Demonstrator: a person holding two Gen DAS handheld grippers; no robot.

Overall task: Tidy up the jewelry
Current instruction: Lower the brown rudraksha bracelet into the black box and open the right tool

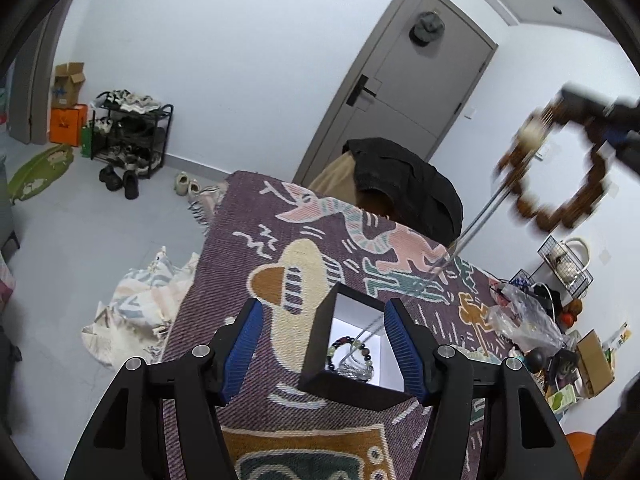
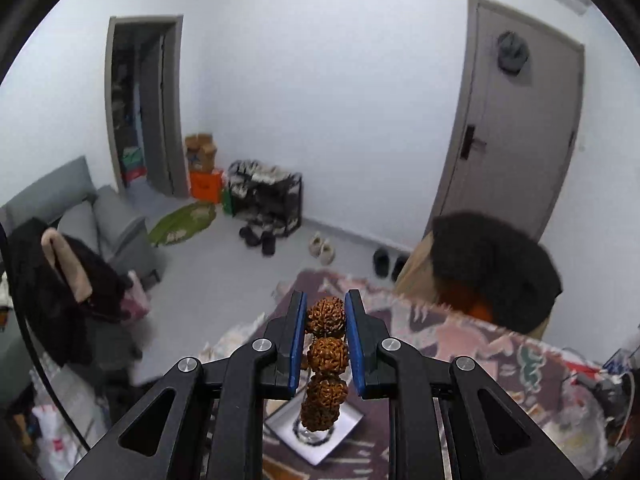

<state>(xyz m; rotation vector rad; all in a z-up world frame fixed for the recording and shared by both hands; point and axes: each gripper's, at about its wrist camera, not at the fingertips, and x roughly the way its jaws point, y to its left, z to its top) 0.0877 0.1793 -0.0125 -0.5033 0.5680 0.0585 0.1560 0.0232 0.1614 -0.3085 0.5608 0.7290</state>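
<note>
- right gripper (image 2: 325, 334) jaws clamped on the brown seed bracelet (image 2: 326, 354), dangling mid-air upper right in the left view, probably headed for the box
- left gripper (image 1: 324, 350) jaws wide around the black box (image 1: 320, 322) lower centre on the tabletop, likely steadying it; a beaded bracelet (image 1: 352, 354) is already inside

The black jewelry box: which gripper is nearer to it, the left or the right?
Left. The left gripper is open with the black jewelry box between its fingers. The right gripper, holding the brown bead bracelet, is raised above it.
</note>
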